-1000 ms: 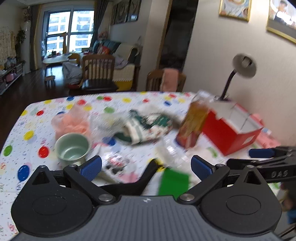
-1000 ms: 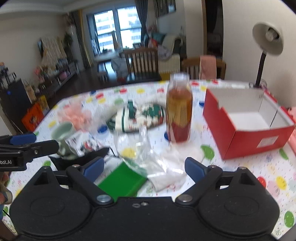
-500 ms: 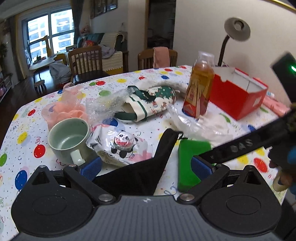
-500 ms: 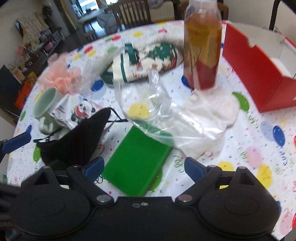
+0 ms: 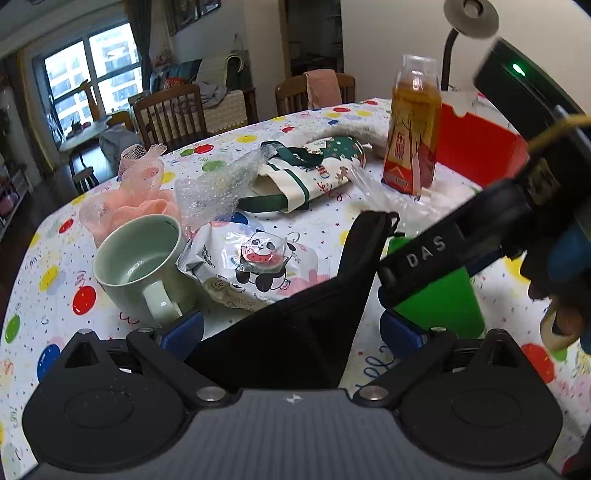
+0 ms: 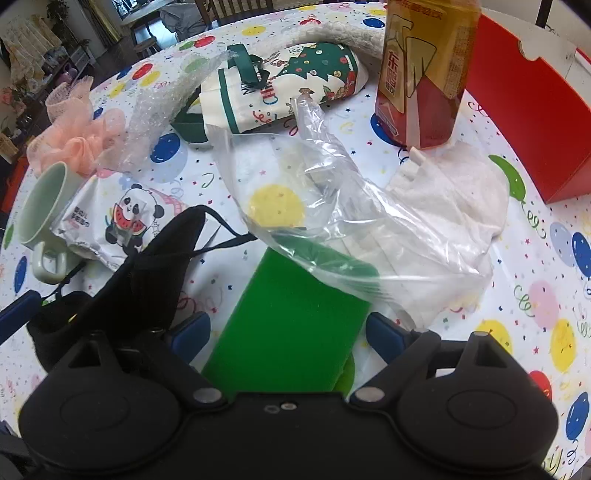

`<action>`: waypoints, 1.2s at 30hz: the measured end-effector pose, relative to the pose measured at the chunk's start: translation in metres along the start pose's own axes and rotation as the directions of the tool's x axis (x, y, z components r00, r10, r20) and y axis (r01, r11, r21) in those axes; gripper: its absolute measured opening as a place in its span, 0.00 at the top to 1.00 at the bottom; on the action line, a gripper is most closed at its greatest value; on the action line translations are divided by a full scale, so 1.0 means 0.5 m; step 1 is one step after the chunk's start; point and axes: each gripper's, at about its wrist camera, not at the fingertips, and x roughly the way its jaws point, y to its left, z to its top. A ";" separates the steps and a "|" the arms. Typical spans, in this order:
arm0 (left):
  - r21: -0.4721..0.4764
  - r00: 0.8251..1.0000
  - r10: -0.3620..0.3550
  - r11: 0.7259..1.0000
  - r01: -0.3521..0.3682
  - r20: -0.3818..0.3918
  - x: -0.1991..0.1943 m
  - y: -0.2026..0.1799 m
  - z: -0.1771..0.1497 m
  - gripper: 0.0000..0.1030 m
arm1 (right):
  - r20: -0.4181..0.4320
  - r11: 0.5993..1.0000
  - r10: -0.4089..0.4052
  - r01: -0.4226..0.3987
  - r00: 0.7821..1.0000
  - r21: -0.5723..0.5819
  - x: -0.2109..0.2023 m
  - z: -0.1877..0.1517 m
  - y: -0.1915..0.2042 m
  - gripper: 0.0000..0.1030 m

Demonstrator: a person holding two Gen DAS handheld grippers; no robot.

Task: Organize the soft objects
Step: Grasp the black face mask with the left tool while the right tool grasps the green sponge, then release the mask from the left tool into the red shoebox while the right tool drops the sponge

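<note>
A black face mask (image 5: 306, 317) lies between the fingers of my open left gripper (image 5: 291, 328); it also shows in the right wrist view (image 6: 147, 273). A green sponge (image 6: 291, 321) lies flat between the fingers of my open right gripper (image 6: 288, 332), not squeezed; it also shows in the left wrist view (image 5: 439, 299). A clear plastic bag (image 6: 332, 206) overlaps the sponge's far end. A white cloth (image 6: 458, 199), a Christmas-print bag (image 6: 288, 88), bubble wrap (image 6: 155, 118), pink mesh (image 6: 74, 136) and a panda packet (image 6: 122, 218) lie around.
A green mug (image 5: 140, 258) stands at the left next to the panda packet. A tea bottle (image 6: 424, 70) stands beside an open red box (image 6: 528, 110) at the right. A desk lamp (image 5: 469, 18) stands behind. The right gripper's body (image 5: 480, 221) crosses the left view.
Both grippers have come down and forward toward the table. The mask now lies between the left fingers and the sponge between the right fingers.
</note>
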 end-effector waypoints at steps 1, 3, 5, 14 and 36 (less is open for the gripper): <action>0.011 1.000 0.006 1.000 -0.006 0.000 0.002 -0.003 -0.002 0.05 | -0.002 1.000 -0.004 0.004 1.000 -0.002 0.002 0.001 0.003 0.12; 0.023 1.000 0.014 1.000 -0.014 0.001 0.005 -0.006 -0.004 0.18 | -0.003 1.000 -0.019 0.019 1.000 -0.009 0.007 0.002 0.007 0.14; 0.027 1.000 0.012 1.000 -0.012 -0.003 0.007 -0.006 -0.005 0.26 | -0.003 1.000 -0.027 0.027 1.000 -0.016 0.011 0.002 0.011 0.14; 0.015 1.000 0.006 1.000 -0.006 -0.017 0.006 0.005 -0.012 0.58 | 0.010 0.999 -0.030 0.030 0.999 -0.032 0.007 -0.005 0.007 0.21; -0.094 0.996 -0.083 0.992 0.082 -0.011 -0.041 0.034 -0.002 0.82 | 0.046 0.984 0.156 -0.151 0.987 -0.095 -0.139 -0.053 -0.027 0.25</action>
